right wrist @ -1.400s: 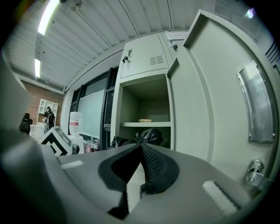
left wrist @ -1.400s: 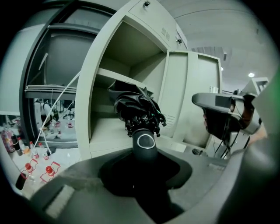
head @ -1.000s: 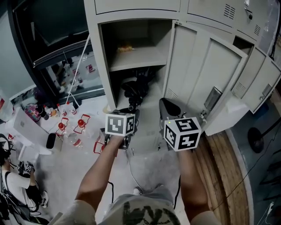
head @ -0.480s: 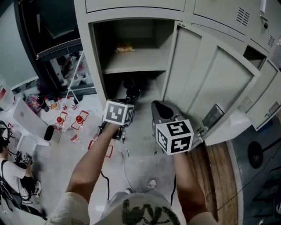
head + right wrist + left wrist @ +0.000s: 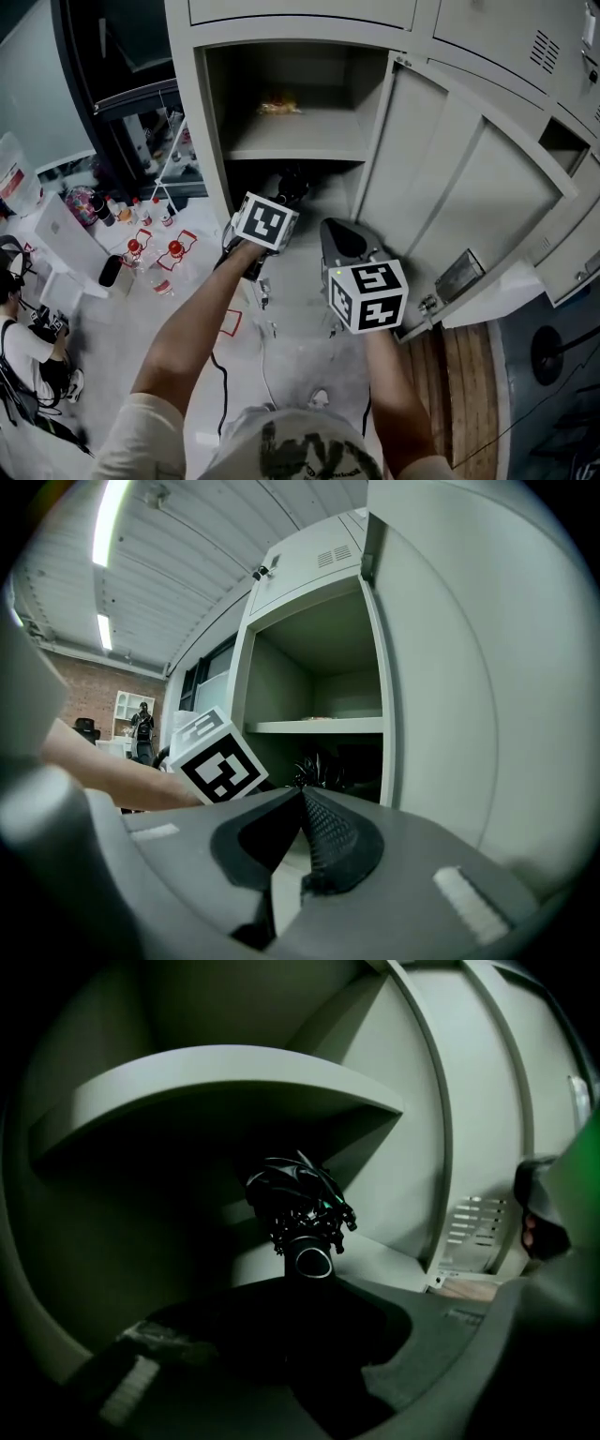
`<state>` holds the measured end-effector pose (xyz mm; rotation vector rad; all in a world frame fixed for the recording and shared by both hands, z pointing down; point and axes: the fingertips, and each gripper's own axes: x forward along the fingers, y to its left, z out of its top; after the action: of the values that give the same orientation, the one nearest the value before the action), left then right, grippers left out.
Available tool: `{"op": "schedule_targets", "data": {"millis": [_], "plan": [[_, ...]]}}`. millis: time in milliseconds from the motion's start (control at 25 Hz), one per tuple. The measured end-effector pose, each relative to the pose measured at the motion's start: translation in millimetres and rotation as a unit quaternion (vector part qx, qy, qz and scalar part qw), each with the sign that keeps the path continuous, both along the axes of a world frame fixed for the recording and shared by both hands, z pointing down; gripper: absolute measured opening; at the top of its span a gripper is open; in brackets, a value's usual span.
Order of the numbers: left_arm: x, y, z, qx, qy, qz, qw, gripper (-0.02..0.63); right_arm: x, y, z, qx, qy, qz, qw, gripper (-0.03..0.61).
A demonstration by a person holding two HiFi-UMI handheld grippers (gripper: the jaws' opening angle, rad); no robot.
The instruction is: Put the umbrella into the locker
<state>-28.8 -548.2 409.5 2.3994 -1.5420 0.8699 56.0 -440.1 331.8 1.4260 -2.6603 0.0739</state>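
Left tongs [image 5: 287,1327] are clamped on the black umbrella [image 5: 298,1196]. Its bunched, folded end and a round ring show just past the jaws, at the middle of the left gripper view. Right tongs [image 5: 300,801] are closed with the ribbed pads meeting at their tips, and nothing is between them.

In the head view the left tongs sit a little above centre, at the mouth of the open locker [image 5: 201,122]. The umbrella's far end reaches into the lower compartment, under the shelf [image 5: 300,146]. Whether it rests on the compartment's bottom cannot be told. The right tongs hang just right of centre, near the left ones but not touching them, in front of the open door [image 5: 441,187], which swings out toward the right of the frame.

A small yellowish packet [image 5: 279,105] lies on the shelf, near the top of the frame. On the floor at middle left stand red-capped bottles [image 5: 155,251]. A person [image 5: 28,352] sits at the lower left edge. A strip of wooden flooring [image 5: 461,394] runs along the lower right.
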Motion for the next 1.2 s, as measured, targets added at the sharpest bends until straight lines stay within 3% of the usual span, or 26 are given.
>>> {"op": "schedule_targets", "data": {"millis": [280, 840, 1040, 1200], "plan": [[-4, -28, 5, -0.005, -0.043, -0.008, 0.9990, 0.123, 2, -17, 2, -0.005, -0.008, -0.002, 1.000, -0.002], [-4, -62, 52, -0.084, -0.090, -0.018, 0.9922, 0.130, -1, -33, 5, 0.004, 0.003, -0.005, 1.000, -0.002], [-4, -65, 57, -0.095, -0.063, -0.025, 0.9932, 0.138, 0, -36, 5, 0.004, 0.008, 0.008, 1.000, -0.002], [-2, -67, 53, -0.083, -0.066, -0.017, 0.9942, 0.141, 1, -38, 7, 0.000, 0.008, 0.014, 1.000, -0.002]]}}
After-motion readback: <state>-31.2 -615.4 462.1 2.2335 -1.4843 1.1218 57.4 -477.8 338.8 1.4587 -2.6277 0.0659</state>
